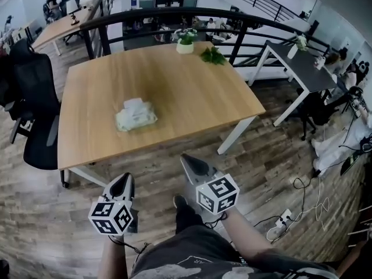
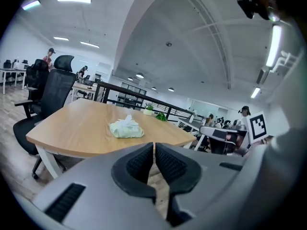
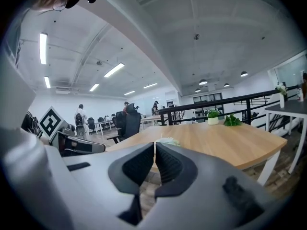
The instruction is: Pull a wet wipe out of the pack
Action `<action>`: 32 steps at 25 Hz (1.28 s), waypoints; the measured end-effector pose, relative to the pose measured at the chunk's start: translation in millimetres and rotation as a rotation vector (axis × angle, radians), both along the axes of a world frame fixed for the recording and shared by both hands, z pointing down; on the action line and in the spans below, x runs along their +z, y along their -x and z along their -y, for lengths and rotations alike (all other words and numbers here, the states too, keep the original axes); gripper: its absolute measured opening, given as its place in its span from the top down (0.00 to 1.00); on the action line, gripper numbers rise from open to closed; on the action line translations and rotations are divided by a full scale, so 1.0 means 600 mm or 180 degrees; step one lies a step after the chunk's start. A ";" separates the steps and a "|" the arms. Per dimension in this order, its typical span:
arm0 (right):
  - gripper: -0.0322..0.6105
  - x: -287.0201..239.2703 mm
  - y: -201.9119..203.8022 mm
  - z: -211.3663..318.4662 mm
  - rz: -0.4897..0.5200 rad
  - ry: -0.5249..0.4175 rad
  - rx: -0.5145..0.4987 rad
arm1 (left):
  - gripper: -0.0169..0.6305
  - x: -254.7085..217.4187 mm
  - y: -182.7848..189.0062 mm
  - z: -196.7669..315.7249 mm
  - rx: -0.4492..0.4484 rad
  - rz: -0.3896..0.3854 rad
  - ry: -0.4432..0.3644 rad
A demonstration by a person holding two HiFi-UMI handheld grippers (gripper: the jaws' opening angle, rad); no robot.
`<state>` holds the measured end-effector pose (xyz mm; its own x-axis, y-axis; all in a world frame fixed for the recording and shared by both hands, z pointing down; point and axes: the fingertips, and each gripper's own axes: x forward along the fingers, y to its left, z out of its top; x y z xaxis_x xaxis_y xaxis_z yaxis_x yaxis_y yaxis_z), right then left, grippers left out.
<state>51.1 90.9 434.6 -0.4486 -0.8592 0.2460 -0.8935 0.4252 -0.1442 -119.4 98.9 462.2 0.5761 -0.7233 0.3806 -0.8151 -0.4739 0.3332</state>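
A pale green wet wipe pack (image 1: 136, 115) lies on the wooden table (image 1: 192, 92), left of its middle, with a white wipe sticking up from its top. The left gripper view shows the pack (image 2: 126, 129) ahead on the table (image 2: 81, 128). In the right gripper view only a sliver of the pack (image 3: 168, 141) peeks over the jaws. My left gripper (image 1: 123, 182) and right gripper (image 1: 190, 162) hover over the floor short of the table's near edge, both shut and empty, well apart from the pack.
A potted plant (image 1: 185, 42) and a green sprig (image 1: 213, 56) sit at the table's far edge. A black office chair (image 1: 35, 109) stands at the left. A black railing (image 1: 174, 16) runs behind. A grey desk (image 1: 305, 65) stands at the right, cables and a power strip (image 1: 282, 220) on the floor.
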 end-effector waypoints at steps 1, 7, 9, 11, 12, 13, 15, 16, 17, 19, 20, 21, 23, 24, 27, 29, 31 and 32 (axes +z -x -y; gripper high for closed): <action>0.91 0.000 -0.007 0.018 0.0006 0.0014 -0.0006 | 0.94 0.002 -0.005 0.016 -0.0023 0.0008 0.0019; 0.91 -0.001 -0.039 0.107 0.0109 0.0063 -0.0044 | 0.94 0.005 -0.036 0.101 -0.0056 0.0108 0.0081; 0.91 0.000 -0.045 0.130 0.0166 0.0085 -0.0088 | 0.94 0.006 -0.048 0.128 -0.0063 0.0131 0.0104; 0.91 0.003 -0.055 0.155 0.0167 0.0107 -0.0126 | 0.94 0.006 -0.059 0.155 -0.0089 0.0158 0.0106; 0.91 0.005 -0.062 0.168 0.0161 0.0114 -0.0138 | 0.94 0.007 -0.064 0.170 -0.0111 0.0162 0.0108; 0.91 0.006 -0.069 0.182 0.0164 0.0122 -0.0148 | 0.94 0.008 -0.069 0.184 -0.0135 0.0160 0.0114; 0.91 0.008 -0.083 0.206 0.0189 0.0134 -0.0176 | 0.94 0.011 -0.081 0.210 -0.0177 0.0161 0.0127; 0.91 0.009 -0.090 0.217 0.0200 0.0138 -0.0199 | 0.94 0.012 -0.088 0.223 -0.0198 0.0173 0.0128; 0.91 0.011 -0.096 0.229 0.0212 0.0140 -0.0226 | 0.94 0.013 -0.094 0.235 -0.0222 0.0191 0.0126; 0.91 0.016 -0.106 0.252 0.0265 0.0140 -0.0293 | 0.94 0.016 -0.104 0.259 -0.0278 0.0235 0.0117; 0.91 0.021 -0.108 0.263 0.0315 0.0143 -0.0334 | 0.94 0.020 -0.109 0.270 -0.0307 0.0261 0.0116; 0.91 0.027 -0.110 0.272 0.0371 0.0157 -0.0378 | 0.94 0.024 -0.113 0.280 -0.0334 0.0288 0.0119; 0.91 0.041 -0.111 0.288 0.0452 0.0213 -0.0460 | 0.94 0.031 -0.121 0.296 -0.0389 0.0328 0.0140; 0.91 0.049 -0.112 0.296 0.0469 0.0241 -0.0495 | 0.94 0.033 -0.124 0.304 -0.0416 0.0335 0.0154; 0.91 0.064 -0.110 0.317 0.0460 0.0278 -0.0607 | 0.94 0.041 -0.133 0.319 -0.0466 0.0333 0.0193; 0.91 0.069 -0.103 0.328 0.0418 0.0263 -0.0685 | 0.94 0.047 -0.134 0.325 -0.0493 0.0354 0.0200; 0.91 0.070 -0.096 0.335 0.0373 0.0251 -0.0765 | 0.94 0.049 -0.135 0.330 -0.0537 0.0385 0.0193; 0.91 0.070 -0.094 0.337 0.0358 0.0257 -0.0807 | 0.94 0.047 -0.136 0.333 -0.0565 0.0393 0.0190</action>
